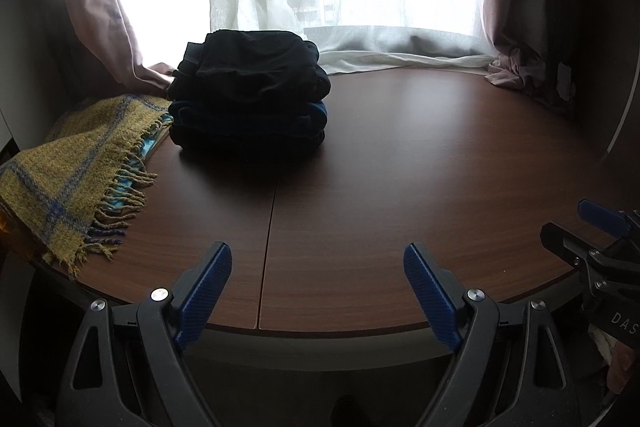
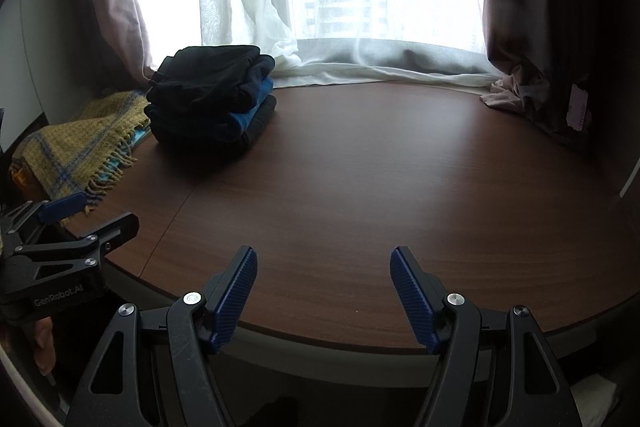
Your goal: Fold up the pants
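A stack of folded dark pants sits at the back left of the brown table; a blue garment shows in the middle of the stack. It also shows in the right wrist view. My left gripper is open and empty above the table's front edge. My right gripper is open and empty, also above the front edge. Each gripper appears in the other's view: the right one at the right edge, the left one at the left edge.
A yellow and blue fringed scarf lies on the table's left side beside the stack. White sheer curtains and pink curtains hang at the back and pool on the table's far edge. The window is bright.
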A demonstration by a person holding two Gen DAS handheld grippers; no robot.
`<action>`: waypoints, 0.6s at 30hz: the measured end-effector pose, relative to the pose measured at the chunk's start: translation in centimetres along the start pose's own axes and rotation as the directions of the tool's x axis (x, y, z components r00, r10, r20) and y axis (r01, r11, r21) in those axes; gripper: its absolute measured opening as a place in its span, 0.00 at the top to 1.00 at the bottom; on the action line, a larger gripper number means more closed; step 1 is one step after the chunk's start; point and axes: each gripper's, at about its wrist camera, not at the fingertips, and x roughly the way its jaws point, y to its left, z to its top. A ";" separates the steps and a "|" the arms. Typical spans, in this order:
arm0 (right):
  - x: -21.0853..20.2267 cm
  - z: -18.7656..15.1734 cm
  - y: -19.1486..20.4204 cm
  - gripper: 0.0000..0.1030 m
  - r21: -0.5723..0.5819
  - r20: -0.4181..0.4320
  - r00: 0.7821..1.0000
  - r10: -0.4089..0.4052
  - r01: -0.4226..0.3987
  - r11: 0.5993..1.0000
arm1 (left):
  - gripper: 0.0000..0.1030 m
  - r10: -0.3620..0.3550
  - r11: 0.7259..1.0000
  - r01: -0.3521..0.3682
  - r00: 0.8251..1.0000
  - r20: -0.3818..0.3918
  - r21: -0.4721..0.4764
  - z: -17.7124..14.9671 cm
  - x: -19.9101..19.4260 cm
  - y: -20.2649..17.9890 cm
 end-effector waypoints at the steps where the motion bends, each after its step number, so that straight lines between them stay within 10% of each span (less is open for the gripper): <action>1: 0.1 -0.1 0.0 0.32 -0.002 0.000 1.000 0.001 -0.001 1.000 | 0.14 0.001 1.000 -0.001 1.000 0.000 0.001 0.0 0.1 0.0; 18: 0.7 -0.4 -0.1 0.32 -0.014 -0.010 1.000 0.012 -0.013 1.000 | 0.14 0.029 0.999 -0.029 1.000 0.000 0.018 -0.1 0.3 -0.1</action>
